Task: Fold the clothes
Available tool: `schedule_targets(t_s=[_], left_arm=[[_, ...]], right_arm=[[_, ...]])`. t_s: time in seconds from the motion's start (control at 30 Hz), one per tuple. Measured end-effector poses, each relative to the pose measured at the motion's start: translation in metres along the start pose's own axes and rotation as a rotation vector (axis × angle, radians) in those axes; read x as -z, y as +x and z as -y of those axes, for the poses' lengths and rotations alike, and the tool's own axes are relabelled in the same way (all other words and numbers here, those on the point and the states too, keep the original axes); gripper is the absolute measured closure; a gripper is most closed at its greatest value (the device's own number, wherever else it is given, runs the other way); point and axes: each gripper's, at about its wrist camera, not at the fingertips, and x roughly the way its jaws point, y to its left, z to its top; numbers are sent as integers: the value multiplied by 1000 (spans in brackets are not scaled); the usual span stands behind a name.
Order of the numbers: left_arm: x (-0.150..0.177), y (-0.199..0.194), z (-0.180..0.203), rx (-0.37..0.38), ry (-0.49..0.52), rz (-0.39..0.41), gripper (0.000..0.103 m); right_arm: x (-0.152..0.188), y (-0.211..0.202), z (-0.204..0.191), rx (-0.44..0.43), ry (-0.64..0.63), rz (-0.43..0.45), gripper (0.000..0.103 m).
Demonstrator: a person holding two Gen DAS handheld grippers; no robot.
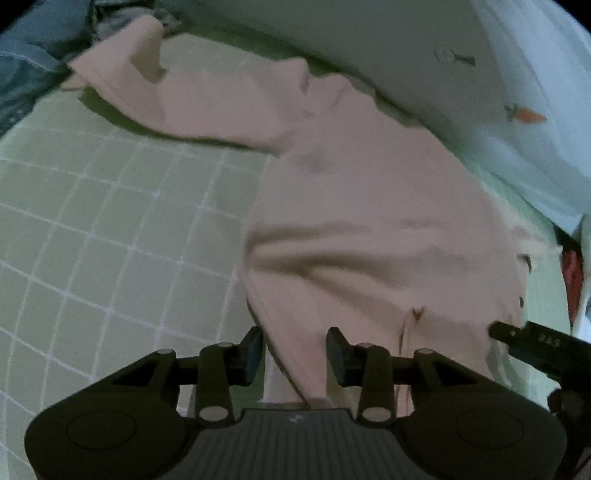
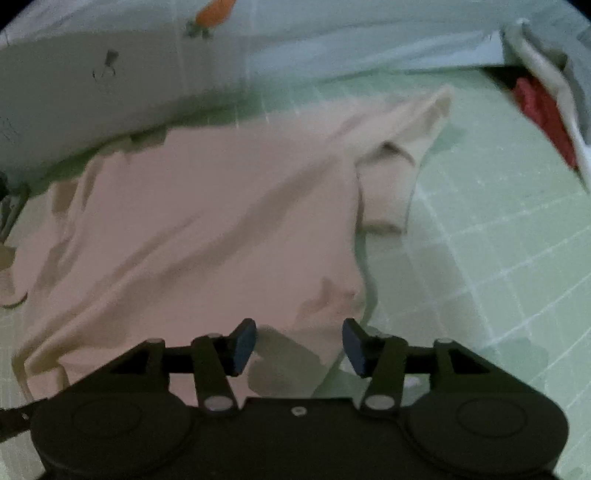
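Pink sweatshirt (image 1: 369, 221) on green sheet (image 1: 110, 221)

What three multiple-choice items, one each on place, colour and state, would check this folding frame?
1. Where does the pink garment lie?
A. on the green grid mat
B. on a hanger
C. in a basket

2. What colour is the carrot print on the pale fabric beyond the mat?
A. blue
B. orange
C. black

3. How do the left gripper and right gripper stand?
A. both shut
B. only the left open
C. both open

Key: 1 A, white grid lines surround the garment; 2 B, the carrot is orange in both views; 3 C, a gap shows between each pair of fingers.
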Motion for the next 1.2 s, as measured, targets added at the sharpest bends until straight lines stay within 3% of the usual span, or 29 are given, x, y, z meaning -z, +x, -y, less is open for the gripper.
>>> schedule_targets(t_s=[0.03, 0.07, 0.17, 0.27, 0.37, 0.4, 0.43, 0.53, 0.6, 0.73, 0.87, 0.9, 0.97, 1.0, 1.03, 1.2], left_arm=[[3, 0, -2, 5, -6, 1, 99], [5, 0, -6, 10, -16, -6, 101], [8, -15, -21, -6, -38, 33, 100], [12, -32, -39, -62, -52, 86, 100], [18, -34, -51, -66, -86, 98, 97], [21, -33, -53, -75, -103, 98, 93], [22, -32, -51, -90, -102, 90, 88], [26, -29, -46, -118, -63, 62, 69], [29, -28, -44, -125, -33, 46, 65], [31, -24, -45, -154, -8, 25, 62], [34, -24, -50, -150, 1, 18, 62], [34, -25, -51, -147, 5, 20, 62], [34, -25, -51, -147, 17, 23, 62], [34, -24, -52, -146, 21, 24, 63], [34, -24, -52, -144, 21, 25, 63], [33, -23, -50, -142, 34, 24, 64]], right_arm=[[2, -1, 1, -10, -8, 0, 94], [4, -4, 3, -19, -17, 7, 102], [5, -23, 16, -13, -24, 75, 103], [7, -41, 34, 70, -37, 131, 103], [9, -41, 42, 82, -33, 120, 102], [10, -40, 40, 80, -30, 113, 94], [9, -39, 34, 73, -33, 110, 73], [8, -39, 11, 28, -70, 127, 36], [8, -34, -9, 7, -95, 116, 27], [8, -24, -36, 1, -98, 77, 24], [14, -27, -30, 10, -79, 72, 24], [15, -28, -29, 13, -74, 71, 25], [18, -30, -26, 17, -65, 68, 52], [19, -31, -24, 20, -60, 67, 83], [20, -32, -22, 22, -55, 66, 97], [29, -40, -10, 45, -33, 67, 100]])
